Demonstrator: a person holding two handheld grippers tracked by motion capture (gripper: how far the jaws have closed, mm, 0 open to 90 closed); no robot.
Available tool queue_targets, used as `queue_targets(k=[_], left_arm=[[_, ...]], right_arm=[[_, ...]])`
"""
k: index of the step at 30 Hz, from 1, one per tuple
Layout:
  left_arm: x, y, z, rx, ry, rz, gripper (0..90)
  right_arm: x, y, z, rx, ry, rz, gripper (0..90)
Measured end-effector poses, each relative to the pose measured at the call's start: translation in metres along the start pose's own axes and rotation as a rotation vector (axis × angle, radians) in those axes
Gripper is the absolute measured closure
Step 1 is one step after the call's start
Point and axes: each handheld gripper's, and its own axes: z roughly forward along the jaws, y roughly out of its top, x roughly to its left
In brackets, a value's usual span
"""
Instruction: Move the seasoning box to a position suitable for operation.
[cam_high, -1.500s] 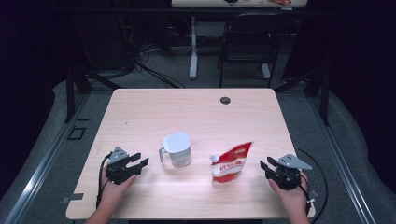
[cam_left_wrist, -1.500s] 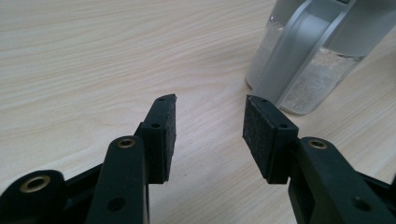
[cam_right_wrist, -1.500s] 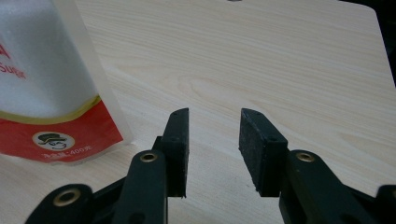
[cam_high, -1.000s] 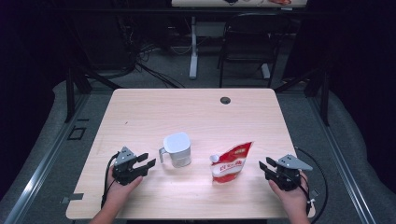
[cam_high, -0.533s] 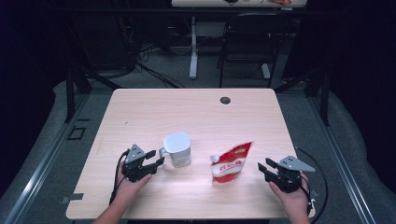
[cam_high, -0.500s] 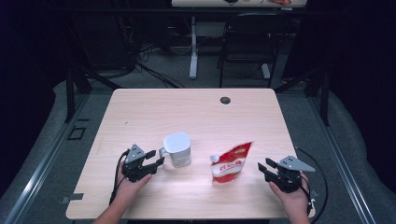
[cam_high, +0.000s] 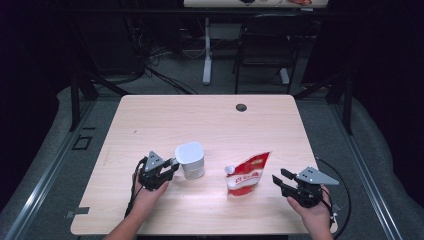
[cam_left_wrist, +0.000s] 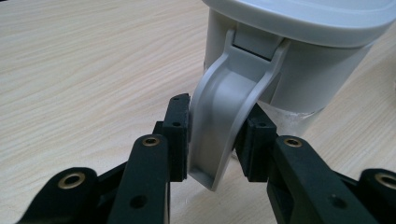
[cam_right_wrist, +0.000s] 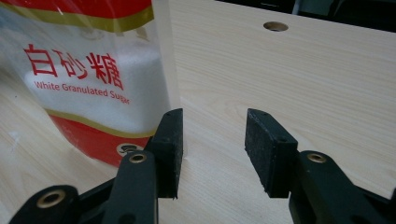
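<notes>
Wooden table (cam_high: 210, 120); jug (cam_left_wrist: 299, 51) top cut off above left claw (cam_left_wrist: 219, 135).

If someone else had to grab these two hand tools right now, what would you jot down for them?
Left gripper: jaws have just been closing around the jug's handle; both pads sit against its sides.
Right gripper: open, nothing between the jaws, just right of the sugar pouch.
Things: the grey lidded jug stands upright near the middle of the table; the red pouch, spout at its upper left, stands to the jug's right.
Done: handle reached.
Left: probably take hold of the pouch; nothing is lifted or opened yet.
</notes>
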Motion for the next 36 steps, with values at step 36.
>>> queue_targets(k=[36], left_arm=[[-0.006, -0.007, -0.013, 0.018, -0.027, 0.067, 69.5]], right_arm=[[0.004, 0.052, 0.023, -0.08, 0.331, -0.086, 43.5]])
